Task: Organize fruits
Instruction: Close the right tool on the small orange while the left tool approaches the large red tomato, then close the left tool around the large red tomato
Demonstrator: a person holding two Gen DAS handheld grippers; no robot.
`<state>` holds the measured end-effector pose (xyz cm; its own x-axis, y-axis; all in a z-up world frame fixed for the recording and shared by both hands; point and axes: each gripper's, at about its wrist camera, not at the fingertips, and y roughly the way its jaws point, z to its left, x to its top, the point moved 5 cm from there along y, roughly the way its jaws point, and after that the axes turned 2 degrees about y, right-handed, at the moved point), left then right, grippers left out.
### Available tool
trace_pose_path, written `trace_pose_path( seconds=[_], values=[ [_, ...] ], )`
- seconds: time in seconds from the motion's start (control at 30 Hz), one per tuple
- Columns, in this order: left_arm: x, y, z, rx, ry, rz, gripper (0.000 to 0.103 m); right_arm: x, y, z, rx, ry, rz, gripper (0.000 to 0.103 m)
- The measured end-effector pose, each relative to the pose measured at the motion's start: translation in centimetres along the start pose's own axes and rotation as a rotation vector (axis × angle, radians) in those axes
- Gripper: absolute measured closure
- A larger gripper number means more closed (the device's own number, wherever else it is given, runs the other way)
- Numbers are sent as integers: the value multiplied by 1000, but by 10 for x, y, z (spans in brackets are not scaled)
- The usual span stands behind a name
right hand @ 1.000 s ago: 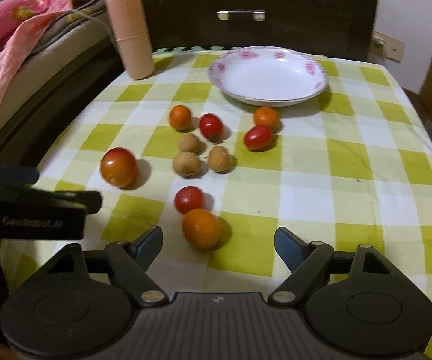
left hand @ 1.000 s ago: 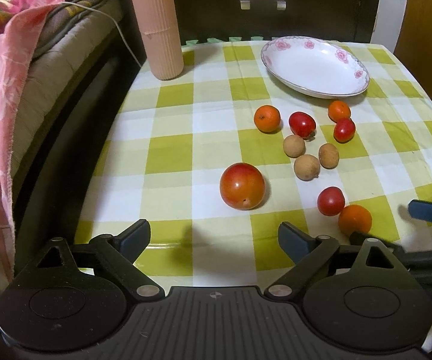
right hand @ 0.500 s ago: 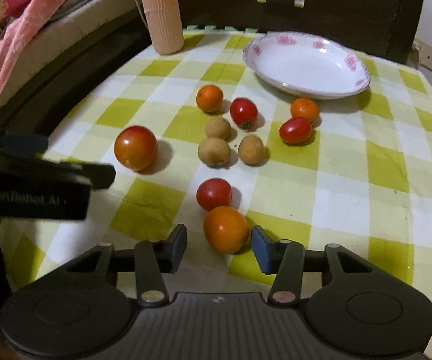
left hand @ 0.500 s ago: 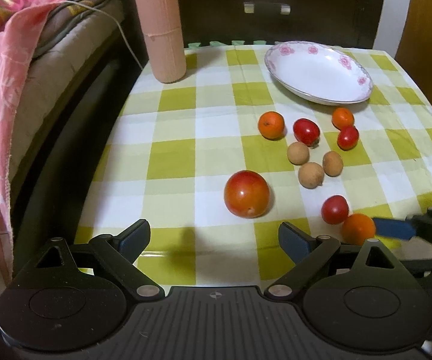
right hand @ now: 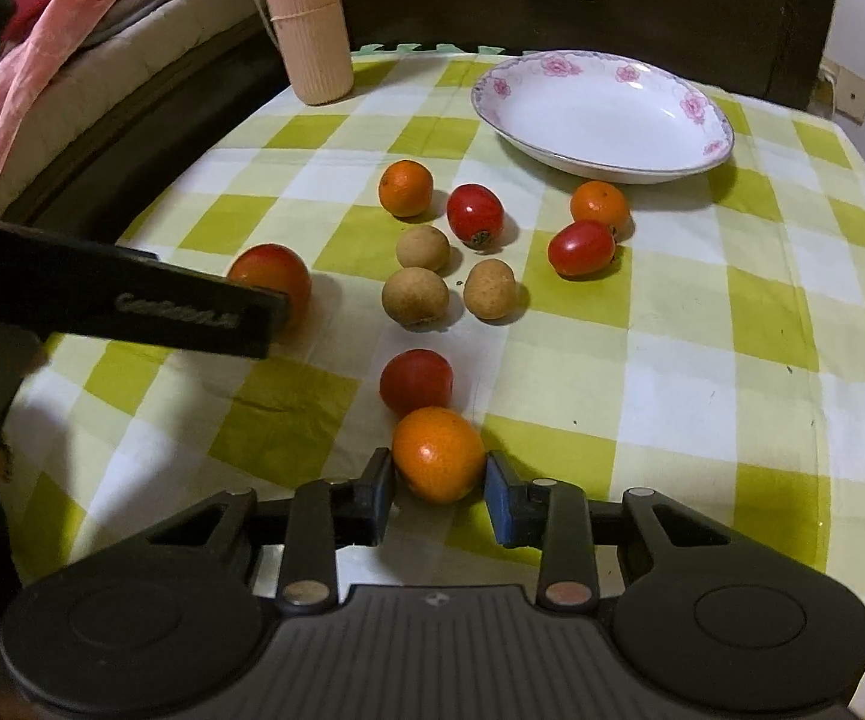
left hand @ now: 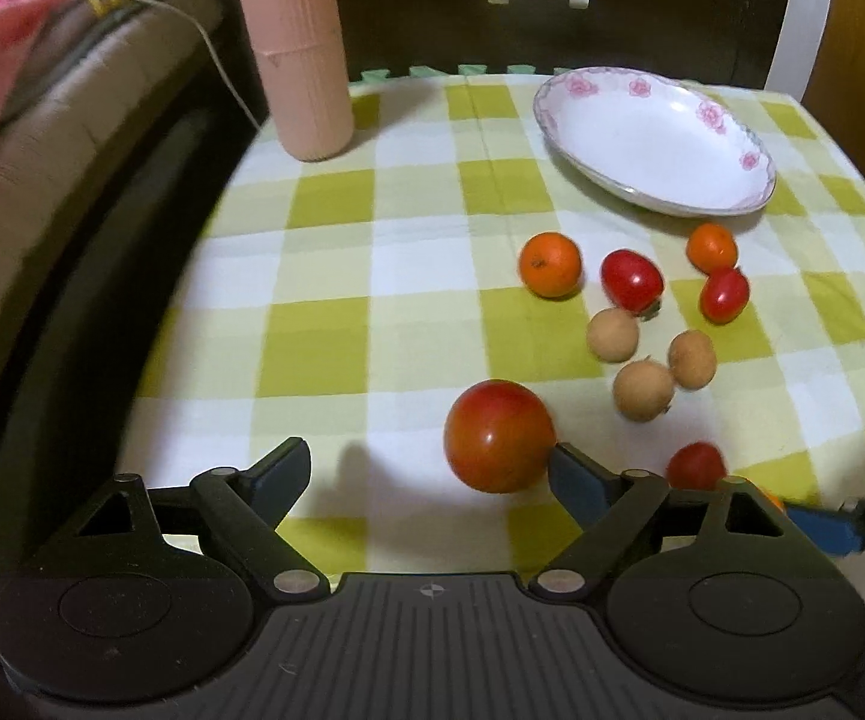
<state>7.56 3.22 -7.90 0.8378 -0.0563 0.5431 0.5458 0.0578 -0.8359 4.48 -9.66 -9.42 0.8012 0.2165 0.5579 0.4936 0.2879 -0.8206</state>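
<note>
At the far left we see a bed with pink bedding (right hand: 42,48) hard against the tabletop (left hand: 324,354), whose left edge drops away beside it; a pink ribbed cylinder (left hand: 294,48) stands at that back corner. The left claw (left hand: 429,480) is spread wide, low over open checked cloth, and the large tomato (left hand: 498,435) sits just beside its right finger, with clear cloth between it and the left finger. In the right wrist view the left claw's dark arm hides part of that tomato. Toward the middle lie three brown longans (right hand: 416,294), two small oranges (right hand: 405,187) and two red tomatoes (right hand: 474,215), loosely grouped short of the white flowered plate (right hand: 603,114), which holds nothing. Nearer us, a small red tomato (right hand: 416,381) touches the orange (right hand: 438,453) that the right claw (right hand: 439,495) has closed narrowly around, both pads at its sides. To the right, the cloth is free up to the tabletop edge.
</note>
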Motion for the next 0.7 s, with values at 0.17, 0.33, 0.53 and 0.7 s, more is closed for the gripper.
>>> trace_pose_path(
  seconds=[0.17, 0.33, 0.53, 0.7],
  values=[
    [4, 13, -9, -31, 4, 15, 13, 1, -1, -5, 11, 37, 0, 72],
    [5, 24, -9, -31, -11, 41, 21, 2, -2, -10, 14, 63, 0, 72],
    [6, 24, -10, -41, -8, 25, 26, 3, -2, -12, 16, 77, 0, 72],
    [6, 16, -3, -58, -30, 19, 27, 3, -1, -13, 16, 75, 0, 72]
  ],
)
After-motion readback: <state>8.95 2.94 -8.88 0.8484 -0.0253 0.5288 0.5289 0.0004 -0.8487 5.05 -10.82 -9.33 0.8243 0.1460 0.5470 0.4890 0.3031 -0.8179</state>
